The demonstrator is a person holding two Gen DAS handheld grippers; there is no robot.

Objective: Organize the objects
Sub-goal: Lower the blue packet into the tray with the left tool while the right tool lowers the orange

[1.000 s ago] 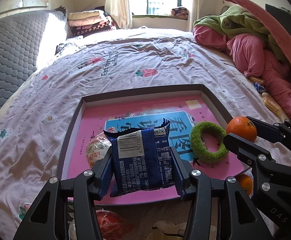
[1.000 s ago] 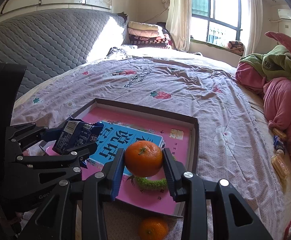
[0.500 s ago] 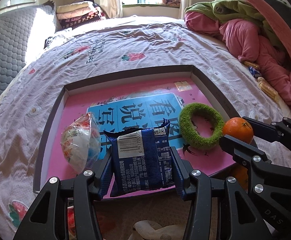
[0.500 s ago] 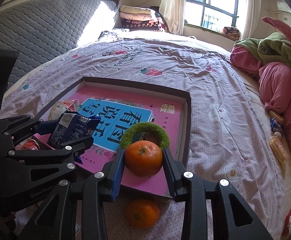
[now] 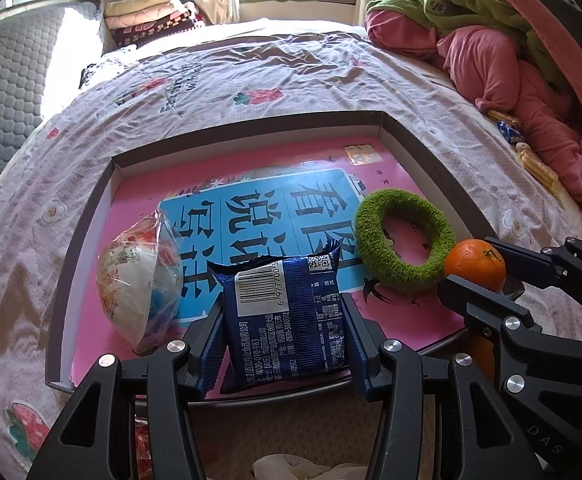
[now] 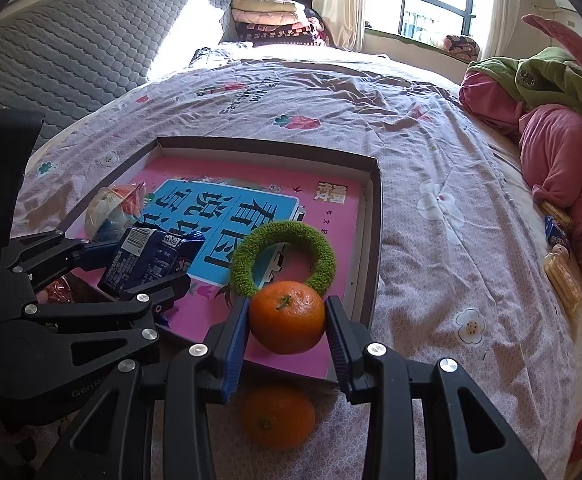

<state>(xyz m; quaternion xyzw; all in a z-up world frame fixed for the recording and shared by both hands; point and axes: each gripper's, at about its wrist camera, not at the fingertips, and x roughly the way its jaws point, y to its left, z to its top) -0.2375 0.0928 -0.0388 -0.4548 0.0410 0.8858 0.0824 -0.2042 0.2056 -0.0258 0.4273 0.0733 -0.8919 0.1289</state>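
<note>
A shallow box lid (image 5: 91, 216) (image 6: 375, 216) with a pink and blue printed floor lies on the bed. My left gripper (image 5: 281, 332) is shut on a dark blue snack packet (image 5: 285, 320) (image 6: 147, 260), held over the lid's near edge. My right gripper (image 6: 287, 320) is shut on an orange (image 6: 287, 316) (image 5: 475, 266) above the lid's near right corner. Inside the lid lie a green fuzzy ring (image 5: 403, 238) (image 6: 283, 254) and a clear-wrapped round snack (image 5: 139, 276) (image 6: 111, 208). A second orange (image 6: 277, 416) rests on the bedspread just outside the lid's near edge.
Pink and green bedding (image 5: 503, 52) (image 6: 551, 120) is heaped at the right, with small wrapped snacks (image 6: 559, 252) beside it. A grey quilted headboard (image 6: 71, 52) and folded blankets (image 5: 147, 16) stand at the far left. A red wrapped item (image 5: 143, 440) lies below the left gripper.
Both grippers have sunk and tilted down toward the lid, still holding the packet and the orange. The green ring and the wrapped snack now show more fully.
</note>
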